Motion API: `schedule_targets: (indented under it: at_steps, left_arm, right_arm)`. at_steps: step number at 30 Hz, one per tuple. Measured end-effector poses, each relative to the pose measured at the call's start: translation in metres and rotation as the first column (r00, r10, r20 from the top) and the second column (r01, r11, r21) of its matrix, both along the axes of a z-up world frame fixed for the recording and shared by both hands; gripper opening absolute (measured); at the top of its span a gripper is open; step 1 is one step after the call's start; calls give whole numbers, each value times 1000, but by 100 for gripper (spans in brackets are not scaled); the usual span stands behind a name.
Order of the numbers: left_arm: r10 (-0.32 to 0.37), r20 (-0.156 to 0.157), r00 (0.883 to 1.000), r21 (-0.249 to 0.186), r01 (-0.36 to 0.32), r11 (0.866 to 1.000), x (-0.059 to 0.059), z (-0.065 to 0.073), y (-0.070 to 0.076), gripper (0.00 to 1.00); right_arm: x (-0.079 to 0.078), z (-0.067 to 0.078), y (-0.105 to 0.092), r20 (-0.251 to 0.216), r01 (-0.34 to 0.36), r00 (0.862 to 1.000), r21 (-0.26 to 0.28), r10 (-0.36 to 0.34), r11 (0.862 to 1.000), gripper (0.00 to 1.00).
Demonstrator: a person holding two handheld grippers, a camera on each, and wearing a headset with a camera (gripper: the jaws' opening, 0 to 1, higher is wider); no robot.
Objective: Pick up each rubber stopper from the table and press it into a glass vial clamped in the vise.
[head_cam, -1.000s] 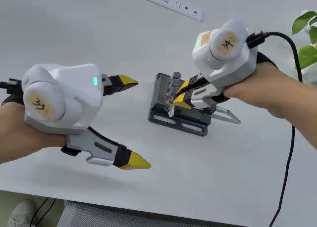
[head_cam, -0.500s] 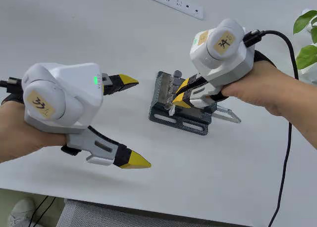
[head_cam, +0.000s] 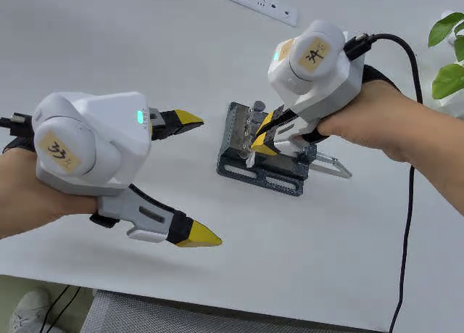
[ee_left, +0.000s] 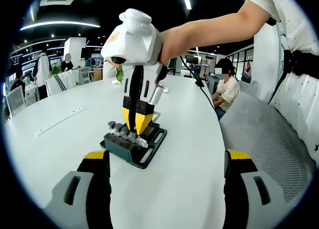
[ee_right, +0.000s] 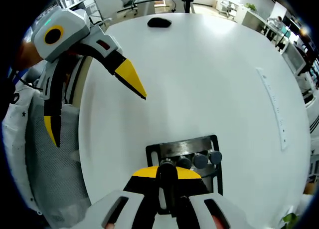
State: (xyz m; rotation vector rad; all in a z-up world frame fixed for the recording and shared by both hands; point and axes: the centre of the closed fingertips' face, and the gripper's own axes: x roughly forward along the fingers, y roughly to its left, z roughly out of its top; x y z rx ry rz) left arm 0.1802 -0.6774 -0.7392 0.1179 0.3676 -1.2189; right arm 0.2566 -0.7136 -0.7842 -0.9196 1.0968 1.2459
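Observation:
A dark metal vise [head_cam: 250, 172] stands mid-table and clamps a row of glass vials [ee_right: 202, 160] capped with grey stoppers [head_cam: 257, 109]. My right gripper [head_cam: 259, 141] hangs right over the vise's near end, jaws pointing down, shut on a dark rubber stopper [ee_right: 167, 167] pinched between its yellow tips. From the left gripper view the right gripper [ee_left: 137, 123] comes down onto the vise [ee_left: 133, 148]. My left gripper [head_cam: 193, 177] hovers left of the vise, wide open with nothing between its jaws. It also appears at the upper left as the left gripper [ee_right: 92, 104].
A white power strip [head_cam: 250, 1] lies at the table's far edge. Green plant leaves [head_cam: 449, 54] stand at the right edge. A black cable [head_cam: 412, 181] trails off the right gripper. The vise's handle [head_cam: 332, 166] sticks out to the right. The table's front edge [head_cam: 217, 307] is near.
The right gripper has shifted slightly left and tilted over the vise. The left gripper has stayed where it was, still open.

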Motion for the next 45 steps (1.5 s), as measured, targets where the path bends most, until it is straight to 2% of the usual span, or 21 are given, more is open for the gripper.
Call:
schedule_targets:
  at_steps: [5, 11, 19, 25, 32, 45]
  left_arm:
    - [-3, -2, 1000, -3, 3, 1000, 0, 1, -2, 94]
    - [-3, -2, 1000, 0, 3, 1000, -1, 1, -2, 94]
    - [2, -6, 1000, -3, -2, 1000, -1, 1, 0, 93]
    - [1, -6, 1000, 0, -1, 1000, -1, -2, 0, 93]
    - [-4, -7, 1000, -4, 4, 1000, -1, 1, -4, 93]
    - [-11, -12, 1000, -4, 11, 1000, -5, 2, -6, 91]
  right_arm:
    - [1, 0, -1, 2, -1, 1000, -12, 1, 1000, 5]
    - [0, -1, 0, 22, -55, 998, -50, 56, 997, 5]
    - [-1, 1, -1, 15, -78, 997, -81, 80, 994, 5]
    - [0, 0, -1, 10, -70, 997, -94, 71, 993, 5]
    - [2, 0, -2, 7, -34, 999, -53, 34, 998, 6]
    - [1, 1, -1, 16, -41, 999, -17, 41, 999, 7]
